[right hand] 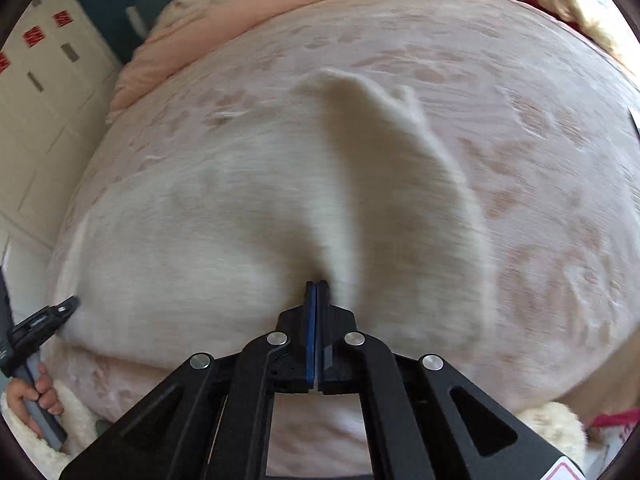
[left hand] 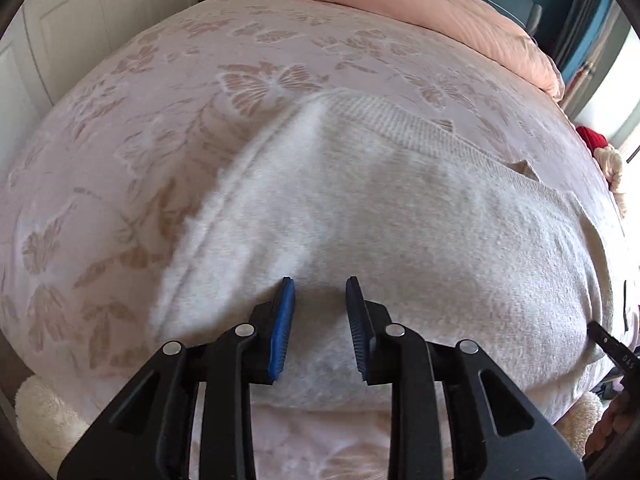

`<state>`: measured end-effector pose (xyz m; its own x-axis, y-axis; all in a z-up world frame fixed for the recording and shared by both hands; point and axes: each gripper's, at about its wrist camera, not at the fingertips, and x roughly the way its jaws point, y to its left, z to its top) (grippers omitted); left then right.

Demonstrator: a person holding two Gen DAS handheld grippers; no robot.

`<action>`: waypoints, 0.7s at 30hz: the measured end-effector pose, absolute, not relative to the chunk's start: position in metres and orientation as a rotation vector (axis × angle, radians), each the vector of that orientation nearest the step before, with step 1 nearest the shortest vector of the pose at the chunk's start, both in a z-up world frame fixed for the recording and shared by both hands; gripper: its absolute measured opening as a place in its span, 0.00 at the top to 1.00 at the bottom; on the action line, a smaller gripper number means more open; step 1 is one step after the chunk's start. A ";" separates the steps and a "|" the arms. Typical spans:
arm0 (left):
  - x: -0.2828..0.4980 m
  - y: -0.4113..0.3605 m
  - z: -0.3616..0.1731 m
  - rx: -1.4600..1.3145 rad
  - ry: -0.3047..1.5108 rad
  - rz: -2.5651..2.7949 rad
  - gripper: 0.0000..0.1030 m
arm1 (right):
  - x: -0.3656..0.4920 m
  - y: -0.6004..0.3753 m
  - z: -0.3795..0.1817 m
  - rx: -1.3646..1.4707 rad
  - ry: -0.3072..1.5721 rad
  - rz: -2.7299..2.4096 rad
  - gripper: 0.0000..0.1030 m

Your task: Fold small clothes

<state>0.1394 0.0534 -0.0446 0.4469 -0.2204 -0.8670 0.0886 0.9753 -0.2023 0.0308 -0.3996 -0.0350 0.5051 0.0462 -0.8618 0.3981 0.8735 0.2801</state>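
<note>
Item: small cream sweater [left hand: 400, 216], soft fuzzy knit with a ribbed band along its far edge, lying on the bed [left hand: 120, 140] near the front edge. Bed cover: pale pink, woven butterfly and leaf pattern; plain pink duvet [left hand: 400, 4] bunched at the far end.

Progress, judged: early; garment mostly spread, no finished fold visible.

Left claw [left hand: 320, 284]: jaws slightly apart, empty, poised over the knit.

Right claw [right hand: 317, 285]: fully closed; whether it pinches the raised ridge of fabric cannot be told.
</note>
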 end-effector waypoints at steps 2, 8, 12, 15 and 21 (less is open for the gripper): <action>0.134 0.067 -0.045 -0.210 1.091 -0.217 0.78 | 0.008 -0.417 -0.032 0.590 1.025 -0.238 1.00; 0.089 0.094 -0.018 -0.437 1.001 -0.173 0.13 | -0.036 -0.409 -0.028 0.797 0.960 -0.162 0.42; 0.093 0.111 -0.046 -0.581 1.057 -0.095 0.11 | -0.018 -0.409 -0.058 0.945 0.964 -0.161 0.42; 0.109 0.119 -0.062 -0.699 1.073 -0.049 0.11 | 0.001 -0.420 -0.068 1.055 0.908 -0.201 0.42; 0.146 0.120 -0.059 -0.753 1.099 -0.041 0.73 | 0.045 -0.418 -0.034 1.028 0.865 -0.160 0.82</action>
<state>0.1464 0.1202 -0.0593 0.4798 -0.3855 -0.7881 -0.3261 0.7555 -0.5682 0.0454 -0.4177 -0.0341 0.6688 0.2654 -0.6944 0.4962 0.5362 0.6828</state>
